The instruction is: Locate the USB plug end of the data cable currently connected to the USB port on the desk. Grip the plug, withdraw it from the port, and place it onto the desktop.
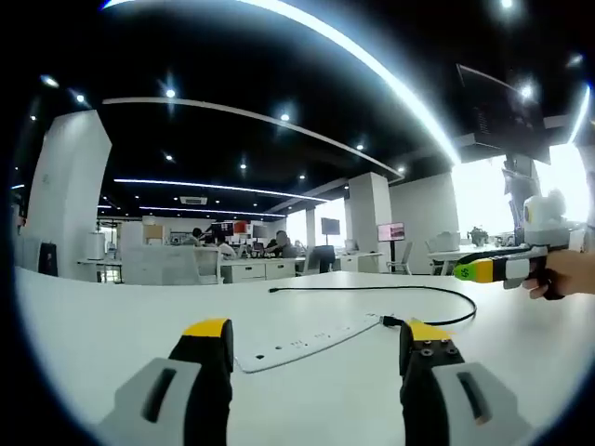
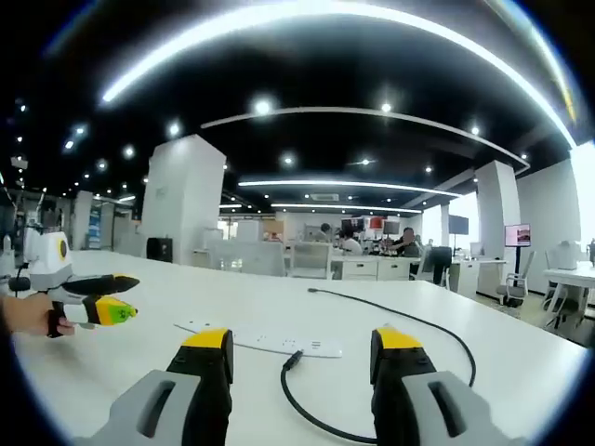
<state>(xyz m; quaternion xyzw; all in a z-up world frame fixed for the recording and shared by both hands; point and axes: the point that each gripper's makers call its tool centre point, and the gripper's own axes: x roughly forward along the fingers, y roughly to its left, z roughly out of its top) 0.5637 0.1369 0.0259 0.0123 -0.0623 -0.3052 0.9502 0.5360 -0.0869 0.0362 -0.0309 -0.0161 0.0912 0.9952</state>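
Note:
A white power strip (image 1: 307,344) lies flat on the white desk (image 1: 112,325). The black USB plug (image 1: 390,321) sits against the strip's right end. Its black cable (image 1: 469,302) loops away to the right and back across the desk. My left gripper (image 1: 318,334) is open, held above the desk just short of the strip with nothing between its jaws. In the right gripper view the strip (image 2: 251,340) lies ahead, with the plug (image 2: 293,359) at its near edge and the cable (image 2: 307,418) curling below. My right gripper (image 2: 302,342) is open and holds nothing.
A hand holds the right gripper (image 1: 497,269) at the right of the left gripper view. The left gripper (image 2: 98,311) shows at the left of the right gripper view. An open office with desks, chairs and seated people (image 2: 404,243) lies beyond the desk.

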